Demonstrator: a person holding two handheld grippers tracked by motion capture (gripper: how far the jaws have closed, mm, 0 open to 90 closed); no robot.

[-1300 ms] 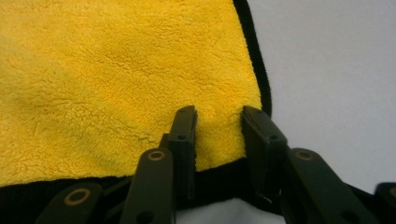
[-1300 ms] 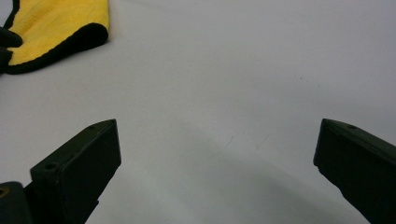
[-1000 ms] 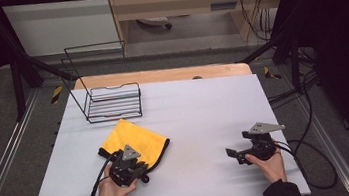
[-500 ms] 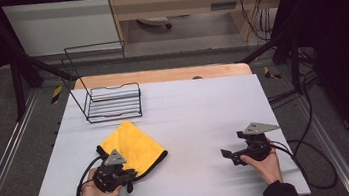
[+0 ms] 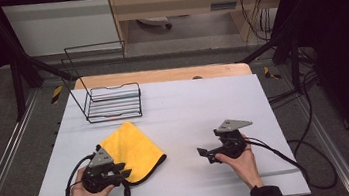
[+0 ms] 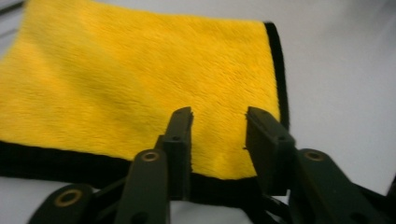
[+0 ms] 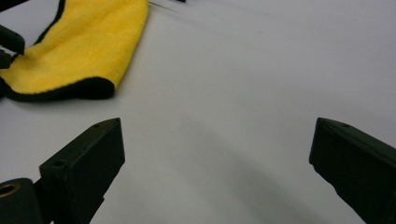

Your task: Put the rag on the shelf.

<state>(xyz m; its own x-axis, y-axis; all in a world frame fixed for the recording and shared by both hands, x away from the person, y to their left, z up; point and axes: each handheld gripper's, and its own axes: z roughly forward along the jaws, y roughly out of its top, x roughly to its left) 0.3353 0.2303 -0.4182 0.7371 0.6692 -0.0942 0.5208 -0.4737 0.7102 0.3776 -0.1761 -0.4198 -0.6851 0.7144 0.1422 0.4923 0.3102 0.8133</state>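
your left claw (image 6: 218, 135) hangs part open over the cloth's (image 6: 140, 84) near hem; your right claw (image 7: 215, 172) gapes wide, cloth well off to its left.

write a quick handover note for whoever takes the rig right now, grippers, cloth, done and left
Left gripper: fingers open a little, poised over the near black-trimmed edge of the yellow cloth, nothing gripped.
Right gripper: wide open, over bare white table, off to the cloth's right, holding nothing.
Cloth: lies folded on the table's left front, in front of the wire rack, apart from it.
Done: cloth looks folded at least once.
Left: probably grip the near edge with the left; whether another fold or a move to the rack follows, I cannot tell.
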